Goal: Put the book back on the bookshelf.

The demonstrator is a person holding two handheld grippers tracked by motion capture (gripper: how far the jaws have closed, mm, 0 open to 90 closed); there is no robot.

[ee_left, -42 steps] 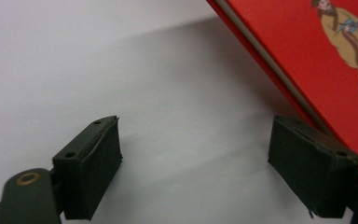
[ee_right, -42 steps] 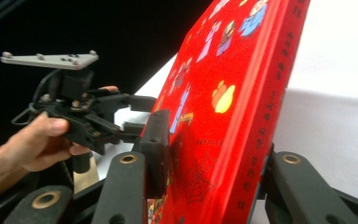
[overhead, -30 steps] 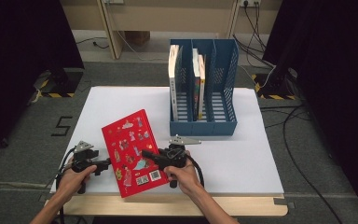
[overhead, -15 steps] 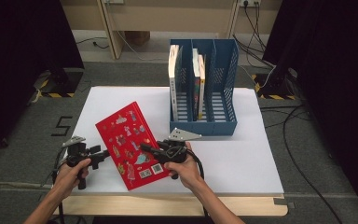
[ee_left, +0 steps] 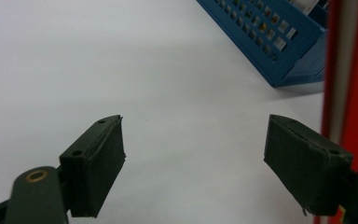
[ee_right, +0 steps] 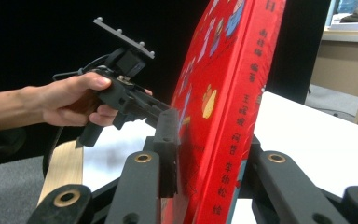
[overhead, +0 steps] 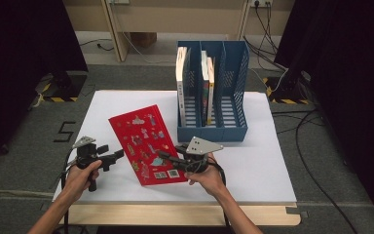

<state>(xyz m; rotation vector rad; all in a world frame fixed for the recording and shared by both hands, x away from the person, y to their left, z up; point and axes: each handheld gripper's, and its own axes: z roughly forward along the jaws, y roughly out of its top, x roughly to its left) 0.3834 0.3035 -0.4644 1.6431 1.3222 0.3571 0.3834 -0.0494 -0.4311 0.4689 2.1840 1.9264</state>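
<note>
Red book with yellow Chinese spine lettering, pinched by right claw, left claw spread.

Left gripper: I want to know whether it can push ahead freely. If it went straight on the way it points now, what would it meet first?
Probably the red book. The left gripper, jaws open with nothing between them, points at its near edge; depth is hard to judge.

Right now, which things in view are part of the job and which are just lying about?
In the job:
- red book, clamped in the right gripper
- left gripper, jaws just opened, nothing between them
- blue file rack, likely destination

Lying about:
- books already in the rack
- cables on the floor
- white table
</note>
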